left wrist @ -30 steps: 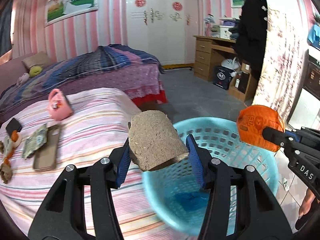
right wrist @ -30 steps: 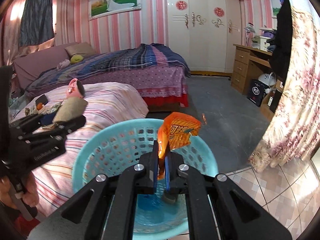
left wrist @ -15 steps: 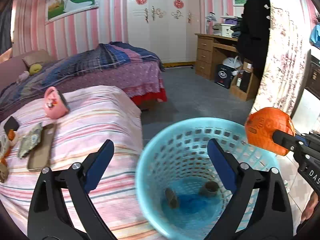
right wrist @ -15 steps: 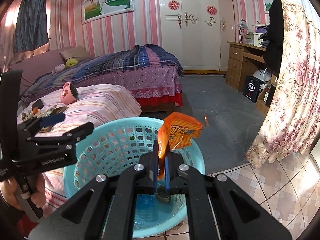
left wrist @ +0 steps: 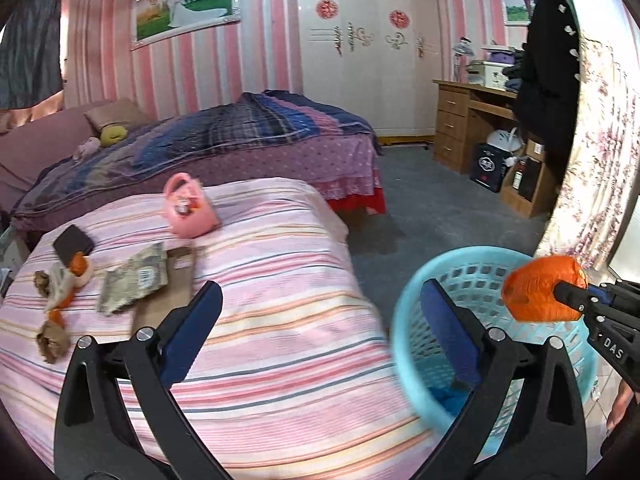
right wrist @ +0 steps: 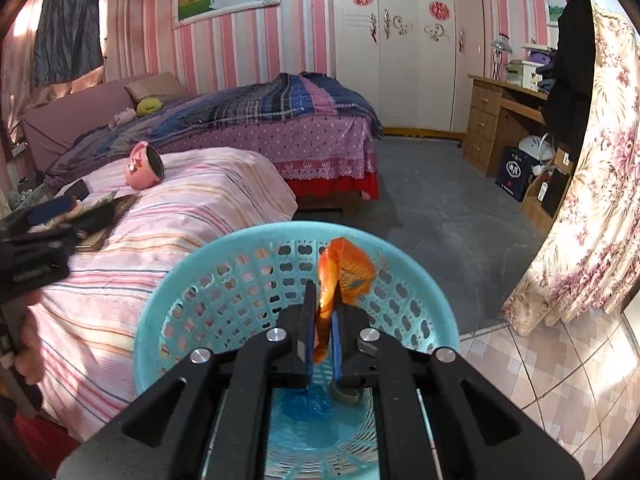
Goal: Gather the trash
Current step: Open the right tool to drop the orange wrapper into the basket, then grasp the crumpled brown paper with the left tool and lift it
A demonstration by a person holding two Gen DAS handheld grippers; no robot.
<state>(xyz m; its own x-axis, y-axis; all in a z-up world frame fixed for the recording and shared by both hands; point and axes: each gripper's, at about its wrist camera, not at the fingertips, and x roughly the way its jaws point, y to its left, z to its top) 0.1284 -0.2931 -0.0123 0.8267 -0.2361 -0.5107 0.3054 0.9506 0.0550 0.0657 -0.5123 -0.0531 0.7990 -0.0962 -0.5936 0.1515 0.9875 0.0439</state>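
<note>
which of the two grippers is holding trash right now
The right gripper: its jaws pinch a crumpled orange plastic wrapper above the round turquoise plastic basket. The left gripper has its jaws wide apart with nothing between them.

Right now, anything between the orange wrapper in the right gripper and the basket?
Nothing visible. The right gripper holds the orange wrapper directly over the open blue basket, with only trash at its bottom; the left gripper is off to the side.
</note>
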